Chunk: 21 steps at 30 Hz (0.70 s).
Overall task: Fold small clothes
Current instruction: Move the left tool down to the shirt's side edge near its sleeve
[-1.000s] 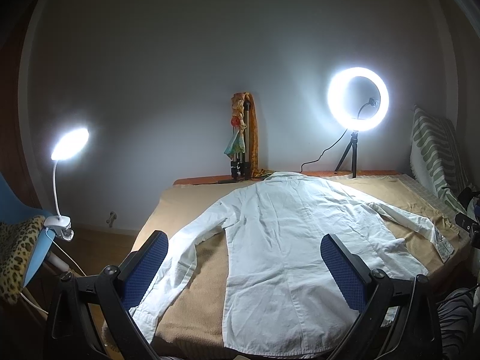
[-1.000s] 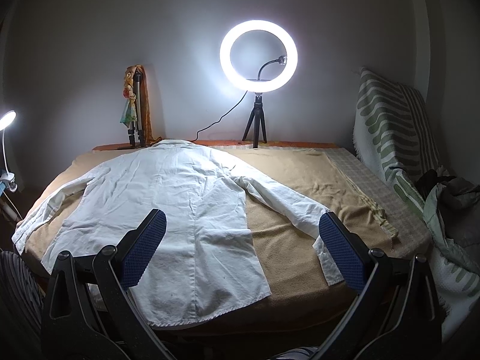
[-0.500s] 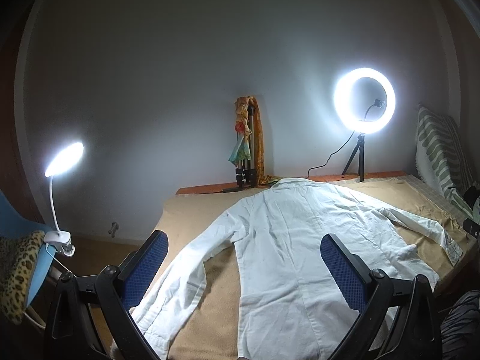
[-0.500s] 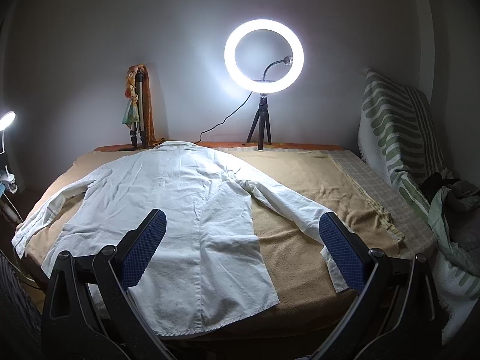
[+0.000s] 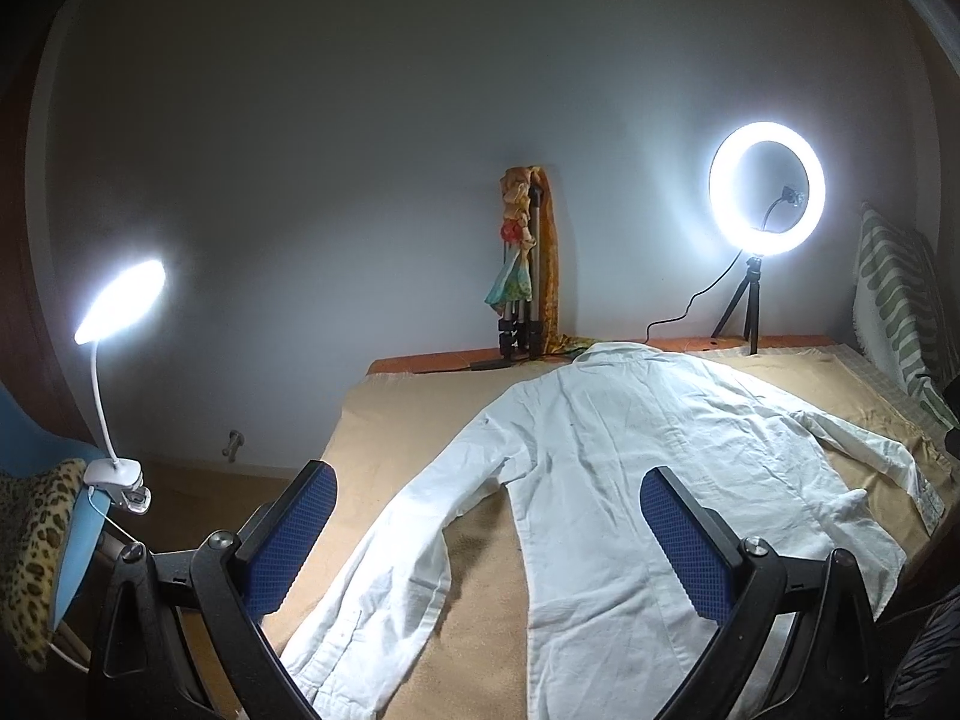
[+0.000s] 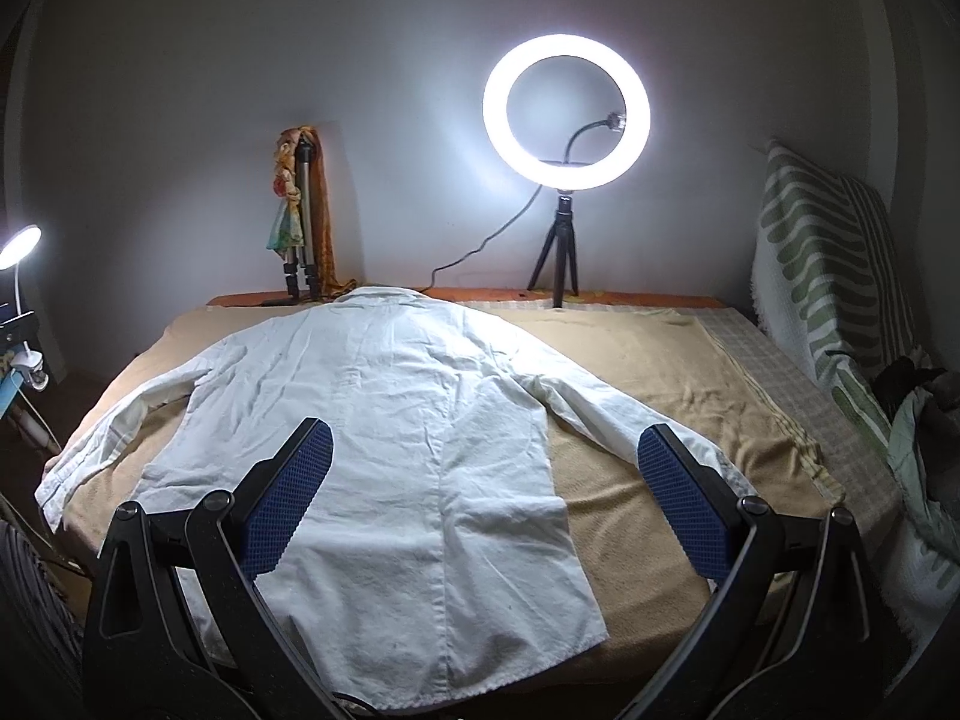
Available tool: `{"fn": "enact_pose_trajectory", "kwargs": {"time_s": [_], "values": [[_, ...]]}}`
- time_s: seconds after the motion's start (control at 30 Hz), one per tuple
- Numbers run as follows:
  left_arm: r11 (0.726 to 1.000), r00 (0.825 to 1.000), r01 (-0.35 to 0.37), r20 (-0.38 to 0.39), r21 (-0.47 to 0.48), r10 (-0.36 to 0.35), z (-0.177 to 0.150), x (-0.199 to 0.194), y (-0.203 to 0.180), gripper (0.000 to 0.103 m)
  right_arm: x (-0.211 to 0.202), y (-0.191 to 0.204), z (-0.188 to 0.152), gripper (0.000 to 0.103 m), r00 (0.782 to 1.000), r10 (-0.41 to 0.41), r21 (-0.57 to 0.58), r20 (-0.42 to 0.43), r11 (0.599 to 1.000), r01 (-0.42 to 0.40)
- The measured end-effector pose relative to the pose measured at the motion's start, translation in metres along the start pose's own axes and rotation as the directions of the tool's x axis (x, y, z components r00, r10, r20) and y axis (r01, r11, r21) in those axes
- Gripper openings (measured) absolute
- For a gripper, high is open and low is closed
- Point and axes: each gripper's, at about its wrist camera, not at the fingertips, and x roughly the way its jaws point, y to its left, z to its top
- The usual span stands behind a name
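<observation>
A white long-sleeved shirt [image 5: 630,468] lies flat, back up, on the tan blanket [image 5: 408,420], collar at the far end, both sleeves spread outward. It also shows in the right wrist view [image 6: 384,420]. My left gripper [image 5: 489,534] is open and empty, above the shirt's left sleeve near the hem. My right gripper [image 6: 483,498] is open and empty, above the shirt's right side near the hem, its right finger over the right sleeve [image 6: 612,414].
A lit ring light on a small tripod [image 6: 567,114] and a folded tripod with cloth [image 6: 300,210] stand at the far edge. A clip lamp [image 5: 120,300] shines at left. A striped green-white cushion [image 6: 828,264] and bundled clothes [image 6: 924,414] lie at right.
The left gripper has swung left and moved forward, so the shirt's left sleeve now sits between its fingers. The right gripper has moved slightly forward and up over the hem.
</observation>
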Motion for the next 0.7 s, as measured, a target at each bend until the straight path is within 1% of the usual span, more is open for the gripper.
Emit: {"fn": "enact_pose_trajectory", "kwargs": {"time_s": [0.13,0.2,0.3,0.37,0.43,0.5,0.57,0.63,0.7], "values": [[1.000,0.999,0.014,-0.031,-0.024,-0.015,0.003,0.019,0.023,0.099,0.012,0.016,0.008,0.103,0.999,0.047,-0.034,-0.004,0.998,-0.047],[1.000,0.998,-0.003,-0.062,-0.031,0.001,0.004,0.032,0.038,0.094,0.018,0.025,0.011,0.103,0.997,0.073,-0.048,-0.009,0.996,-0.073],[0.999,0.993,-0.025,-0.117,-0.036,0.021,0.001,0.048,0.059,0.094,0.027,0.038,0.017,0.103,0.994,0.107,-0.063,-0.011,0.992,-0.107],[0.998,0.988,-0.030,-0.150,-0.053,0.022,-0.003,0.058,0.073,0.093,0.033,0.046,0.021,0.103,0.993,0.122,-0.076,0.000,0.990,-0.122],[0.993,0.980,-0.016,-0.200,-0.113,-0.007,-0.009,0.073,0.092,0.090,0.040,0.054,0.023,0.103,0.990,0.138,-0.087,0.006,0.987,-0.137],[0.984,0.968,-0.013,-0.248,-0.179,-0.032,-0.016,0.090,0.110,0.084,0.048,0.062,0.025,0.103,0.984,0.178,-0.096,0.007,0.980,-0.176],[0.975,0.957,-0.021,-0.288,-0.221,-0.045,-0.025,0.107,0.125,0.082,0.058,0.070,0.026,0.103,0.977,0.211,-0.101,-0.015,0.972,-0.212],[0.968,0.944,-0.033,-0.325,-0.250,-0.052,-0.037,0.122,0.135,0.081,0.069,0.080,0.027,0.103,0.972,0.231,-0.106,-0.046,0.966,-0.235],[0.966,0.929,-0.053,-0.367,-0.251,-0.044,-0.051,0.138,0.140,0.078,0.079,0.087,0.027,0.103,0.969,0.234,-0.106,-0.073,0.965,-0.241]]}}
